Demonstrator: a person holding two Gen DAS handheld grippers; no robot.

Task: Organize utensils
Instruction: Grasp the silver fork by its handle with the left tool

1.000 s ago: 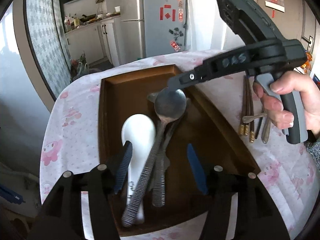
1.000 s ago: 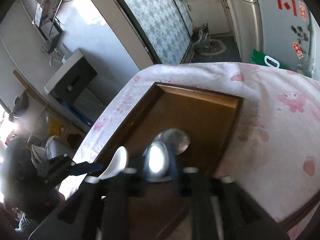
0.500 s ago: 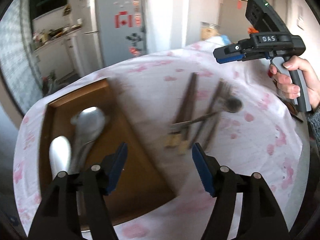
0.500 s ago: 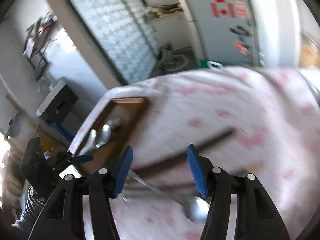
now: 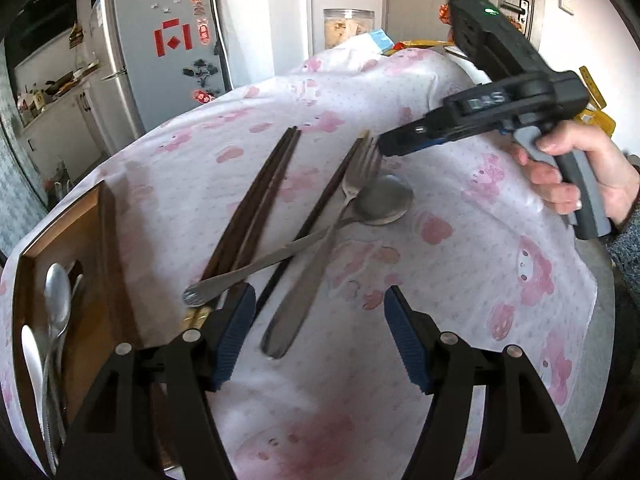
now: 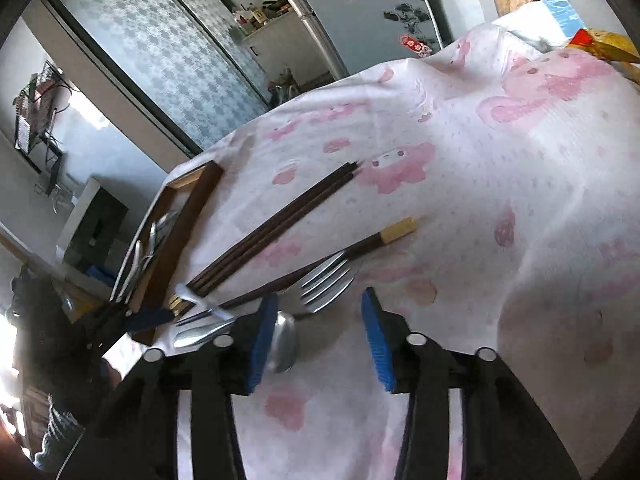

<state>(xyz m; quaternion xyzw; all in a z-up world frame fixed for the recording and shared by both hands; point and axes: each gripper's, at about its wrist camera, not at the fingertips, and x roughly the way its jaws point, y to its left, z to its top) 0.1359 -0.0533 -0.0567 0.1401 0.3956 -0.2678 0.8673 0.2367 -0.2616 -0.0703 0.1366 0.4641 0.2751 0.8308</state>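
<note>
A metal fork [image 5: 320, 248], a metal spoon [image 5: 376, 204] and dark chopsticks [image 5: 256, 208] lie crossed on the pink-patterned cloth. My left gripper [image 5: 320, 336] is open just short of the fork's handle. My right gripper [image 6: 320, 340] is open above the fork's tines [image 6: 324, 280] and the spoon bowl [image 6: 282, 344]; it also shows in the left wrist view [image 5: 400, 144]. The wooden tray [image 5: 92, 240] at the left holds a white spoon [image 5: 32, 356] and metal spoons [image 5: 56, 292].
The tray also shows in the right wrist view [image 6: 188, 224] beside the chopsticks [image 6: 280, 224]. A fridge [image 5: 160, 56] stands behind the table. A jar [image 5: 344, 28] and packets [image 6: 600, 44] sit at the table's far end.
My right gripper let go of a metal spoon in the tray and swung right, open, over the loose utensils. My left gripper moved from over the tray to the fork's handle.
</note>
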